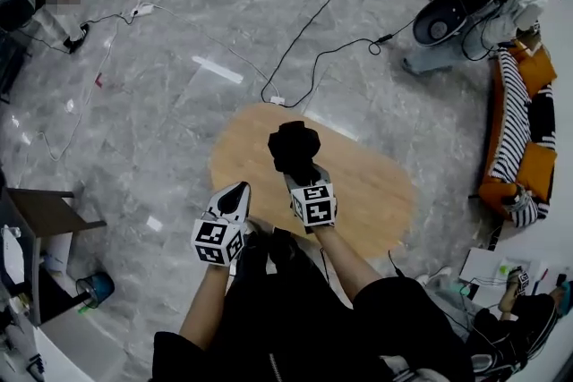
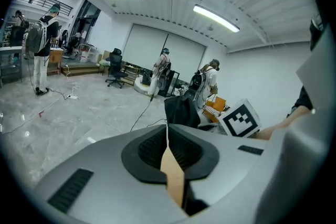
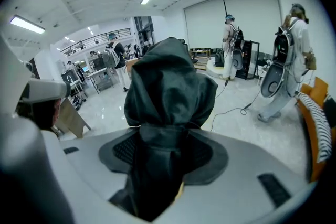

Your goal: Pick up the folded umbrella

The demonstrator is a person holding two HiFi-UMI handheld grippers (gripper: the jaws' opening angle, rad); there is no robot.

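Grey marble floor (image 1: 170, 112) with a black cable (image 1: 309, 27) running across it. Oval wooden table (image 1: 380, 188) sits in the middle. Folded umbrella (image 1: 293, 145), black, is off the table and held up over its near end. Right gripper (image 1: 303, 176) has its jaws clamped on the umbrella's lower part, fabric bunched above the pads. Left gripper (image 1: 238, 190) is just beside it on the left, jaws together, nothing between them.
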